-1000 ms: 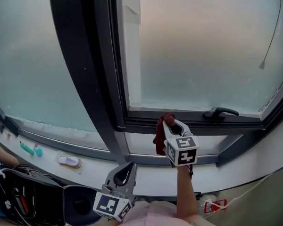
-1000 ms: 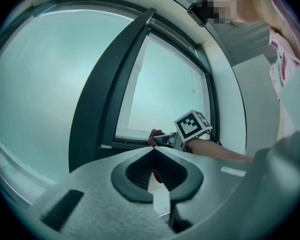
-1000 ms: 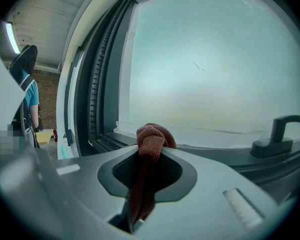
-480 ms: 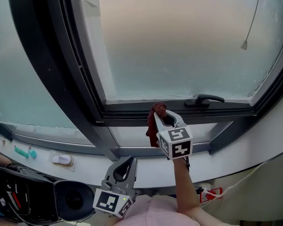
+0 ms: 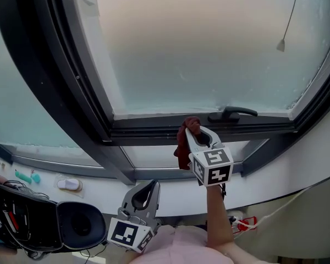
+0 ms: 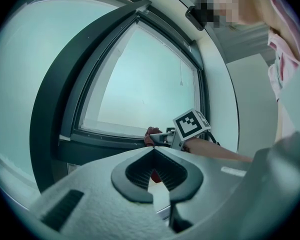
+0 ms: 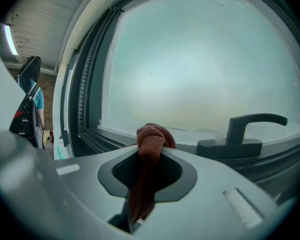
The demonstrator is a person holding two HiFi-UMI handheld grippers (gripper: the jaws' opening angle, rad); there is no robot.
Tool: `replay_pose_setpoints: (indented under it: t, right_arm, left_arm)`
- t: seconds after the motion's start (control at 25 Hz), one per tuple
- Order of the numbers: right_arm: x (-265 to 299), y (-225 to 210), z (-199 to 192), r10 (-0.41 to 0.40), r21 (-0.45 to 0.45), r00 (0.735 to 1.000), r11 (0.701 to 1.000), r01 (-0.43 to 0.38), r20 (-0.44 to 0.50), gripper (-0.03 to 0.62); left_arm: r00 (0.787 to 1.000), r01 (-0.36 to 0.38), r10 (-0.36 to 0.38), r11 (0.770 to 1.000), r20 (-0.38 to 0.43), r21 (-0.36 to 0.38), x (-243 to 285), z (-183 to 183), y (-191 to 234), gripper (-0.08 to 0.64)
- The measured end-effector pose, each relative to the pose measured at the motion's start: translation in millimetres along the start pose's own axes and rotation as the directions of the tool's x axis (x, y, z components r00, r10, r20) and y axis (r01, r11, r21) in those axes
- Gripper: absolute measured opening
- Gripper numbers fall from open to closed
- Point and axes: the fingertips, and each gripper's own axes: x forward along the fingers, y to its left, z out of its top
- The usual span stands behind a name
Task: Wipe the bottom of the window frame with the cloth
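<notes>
Right hand-held gripper (image 5: 198,133) clenched on dark red cloth (image 5: 185,143), bunched end poking out past the jaws, at bottom rail of window frame (image 5: 148,132), just left of black handle (image 5: 232,113). Left hand-held gripper (image 5: 146,193) low by person's body, jaws together, nothing between them, well apart from frame

Black lever handle (image 5: 234,113), lying level at the foot of the frosted pane (image 5: 198,48); thin pull cord with small cone-shaped end (image 5: 285,44), hanging at upper right. White ledge (image 5: 104,194), lower left: two small teal pieces (image 5: 27,176), one white oval item (image 5: 69,184) near them. Round black case (image 5: 80,224), bottom left.
</notes>
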Motion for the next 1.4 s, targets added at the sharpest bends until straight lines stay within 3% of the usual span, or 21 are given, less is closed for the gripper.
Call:
replay_pose_setpoints:
  t: [1.4]
  right_arm:
    - [-53,-110,-14,-0.204,0.119,0.979,0.973,0.199,0.029,0.066]
  left_arm:
    - [0.999,0.039,-0.039,0.999,-0.014,0.004,26,-4,-15,-0.005]
